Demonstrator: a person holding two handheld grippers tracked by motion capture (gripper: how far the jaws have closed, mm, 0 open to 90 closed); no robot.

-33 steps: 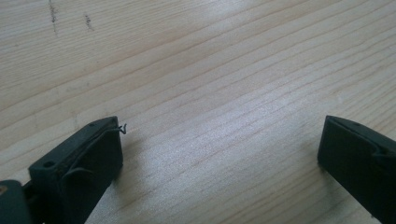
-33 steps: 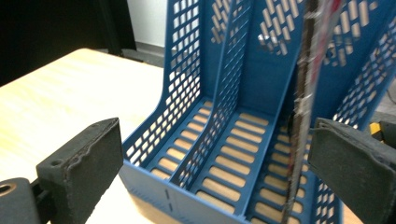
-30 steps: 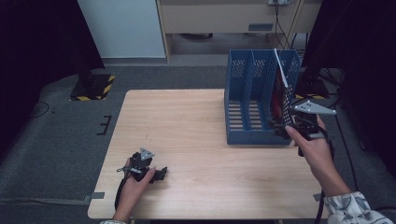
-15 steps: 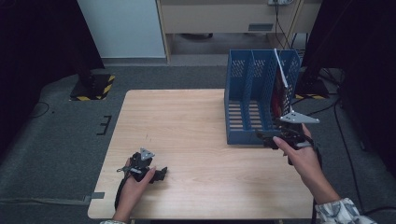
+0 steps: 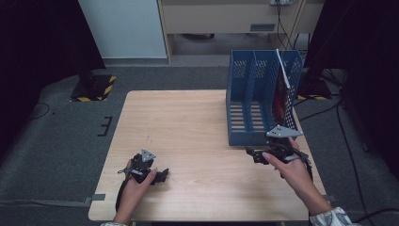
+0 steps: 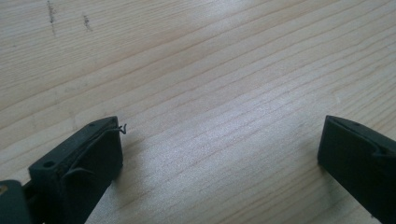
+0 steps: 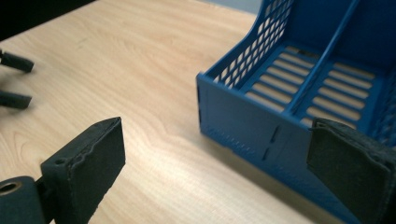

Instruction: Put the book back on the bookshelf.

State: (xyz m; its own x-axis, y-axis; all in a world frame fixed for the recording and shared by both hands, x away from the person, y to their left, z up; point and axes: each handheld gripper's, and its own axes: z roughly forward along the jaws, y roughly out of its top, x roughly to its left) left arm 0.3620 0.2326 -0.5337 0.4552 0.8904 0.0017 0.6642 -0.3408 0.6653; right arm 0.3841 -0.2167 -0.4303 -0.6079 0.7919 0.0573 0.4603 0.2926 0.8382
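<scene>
Right gripper view showed the right gripper with its 2 black jaws spread wide, nothing between them but bare wood. Just past the right-hand jaw sat the near left corner of the blue file rack, close to the jaw but apart from it. 2 slotted floor bays of the rack were visible through its open front, both bare where seen. At the far left of that view, 2 dark jaw tips of the other gripper lay low over the table.

Left gripper view showed the left gripper also standing wide open, holding nothing, jaws low over the wooden table. Whether the pads touched the wood could not be told. A few small dark marks sat on the grain at the far left.

From the high view, the left gripper was at the near left part of the table, a hand wrapped over it. The right gripper was just in front of the rack's near edge. The rack stood at the far right of the table, 3 bays across. A red-and-dark flat item stood upright in the rightmost bay, a thin white edge rising above the rim.
</scene>
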